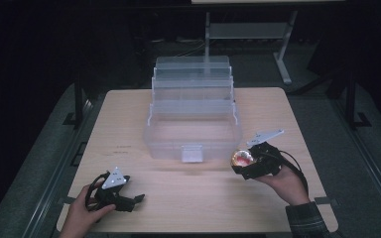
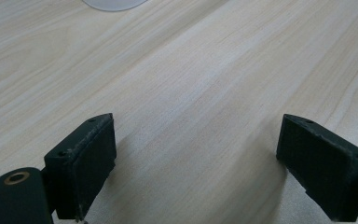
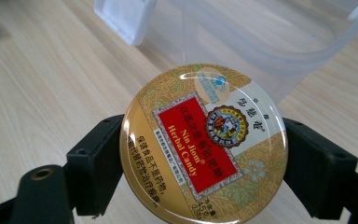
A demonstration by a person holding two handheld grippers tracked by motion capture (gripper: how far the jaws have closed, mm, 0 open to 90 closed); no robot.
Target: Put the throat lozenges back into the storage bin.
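Between the two black jaws of the right gripper [image 3: 204,172] sat a round candy tin [image 3: 204,144], and the jaws were clamped on its left and right edges. On its lid I could read "Nin Jiom Herbal Candy" in yellow letters on a red panel. Chinese characters stood beside this panel and on a pale band near the rim, and there was a small round emblem with a picture, too small to read. The lid was golden with a leaf and flower pattern, shiny, and it reflected the light. In the high view the tin [image 1: 242,158] was held above the wooden table [image 1: 178,198], just beside the front right corner of a clear plastic box [image 1: 193,134] with stepped trays opened behind it. A white latch [image 1: 192,153] was on the front wall of this box. Near the front left part of the table, the left gripper [image 1: 140,198] rested low, with its jaws spread wide and nothing between them.
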